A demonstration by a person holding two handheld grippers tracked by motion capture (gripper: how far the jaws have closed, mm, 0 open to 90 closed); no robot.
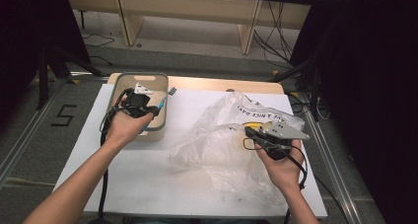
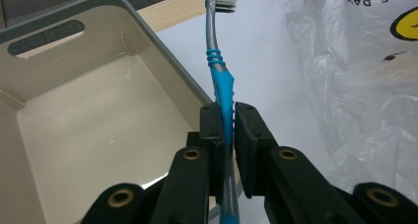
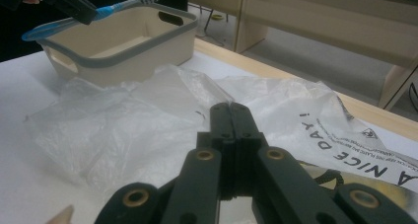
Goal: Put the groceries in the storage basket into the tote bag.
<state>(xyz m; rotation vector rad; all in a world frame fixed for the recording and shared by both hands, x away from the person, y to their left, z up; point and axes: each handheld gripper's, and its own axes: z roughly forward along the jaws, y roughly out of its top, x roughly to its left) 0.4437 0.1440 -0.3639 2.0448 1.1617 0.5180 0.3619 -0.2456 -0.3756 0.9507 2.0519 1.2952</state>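
Observation:
A blue and grey toothbrush (image 2: 221,81) stands between the jaws of my left gripper (image 2: 226,110), which is shut on its handle. The bristle head points away, past the right rim of a beige bin (image 2: 98,17) with a grey edge. From above, the left gripper (image 1: 153,110) and toothbrush (image 1: 161,104) hang over the bin's (image 1: 140,77) right side. My right gripper (image 3: 230,105) is shut, low over a crumpled clear plastic bag (image 3: 138,115). I cannot tell whether any film is pinched. The bag (image 1: 217,135) lies to the right of the bin, with the right gripper (image 1: 246,131) at its right part.
A white sheet (image 1: 148,184) covers the table, with a wooden edge (image 1: 207,82) showing at the back. The bag carries black lettering and a yellow print (image 1: 252,125). Light wooden furniture (image 1: 197,7) stands behind the table, and black stands (image 1: 49,61) flank it.

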